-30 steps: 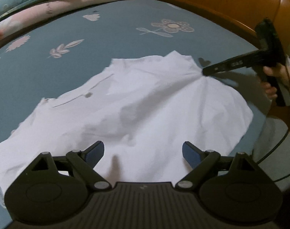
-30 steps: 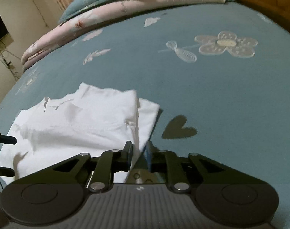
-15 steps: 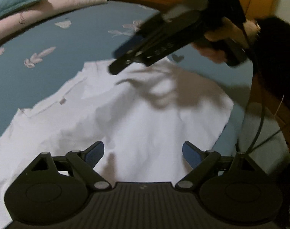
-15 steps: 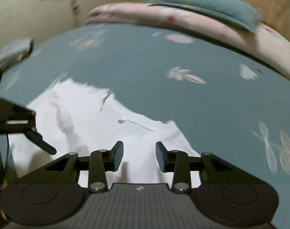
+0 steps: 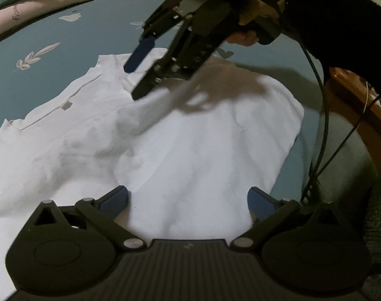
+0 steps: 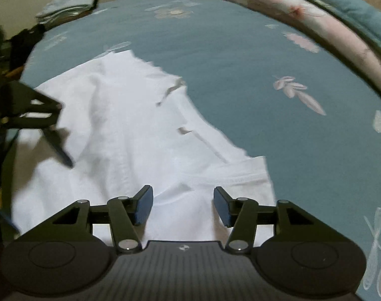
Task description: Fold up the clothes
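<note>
A white shirt (image 5: 190, 138) is lying partly folded on the bed (image 5: 90, 32), one side doubled over toward 12 o'clock. Both the left claw (image 5: 188, 200) and right claw (image 6: 183, 205) are hovering open, gripping nothing; more folds are seemingly remaining.

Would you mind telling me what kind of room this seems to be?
Most likely a bedroom: a white shirt lies on a flower-printed blue bedsheet, with a pillow and wooden bed frame at the edges.
</note>
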Action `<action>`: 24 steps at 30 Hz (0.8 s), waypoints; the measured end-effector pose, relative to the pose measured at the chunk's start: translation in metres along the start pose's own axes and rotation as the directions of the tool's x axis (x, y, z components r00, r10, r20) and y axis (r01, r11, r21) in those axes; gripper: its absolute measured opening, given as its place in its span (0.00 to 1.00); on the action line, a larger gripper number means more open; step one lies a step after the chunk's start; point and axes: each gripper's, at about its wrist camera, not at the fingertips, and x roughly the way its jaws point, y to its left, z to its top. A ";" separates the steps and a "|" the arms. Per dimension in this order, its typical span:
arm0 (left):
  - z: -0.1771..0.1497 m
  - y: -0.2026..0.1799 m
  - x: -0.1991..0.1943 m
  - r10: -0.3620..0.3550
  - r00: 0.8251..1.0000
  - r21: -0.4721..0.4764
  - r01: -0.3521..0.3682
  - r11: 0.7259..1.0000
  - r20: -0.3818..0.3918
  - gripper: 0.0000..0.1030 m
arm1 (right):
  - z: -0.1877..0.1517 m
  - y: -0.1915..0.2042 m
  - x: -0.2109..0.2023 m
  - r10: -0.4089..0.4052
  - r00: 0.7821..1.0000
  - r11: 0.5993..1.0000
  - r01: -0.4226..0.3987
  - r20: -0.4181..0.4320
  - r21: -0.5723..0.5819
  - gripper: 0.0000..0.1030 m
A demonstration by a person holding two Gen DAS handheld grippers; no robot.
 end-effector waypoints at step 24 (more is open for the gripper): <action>-0.003 -0.005 0.003 0.016 1.000 0.043 -0.017 0.999 0.003 0.99 | -0.021 0.108 0.012 -0.314 0.947 0.832 0.306 0.062 -0.462 0.13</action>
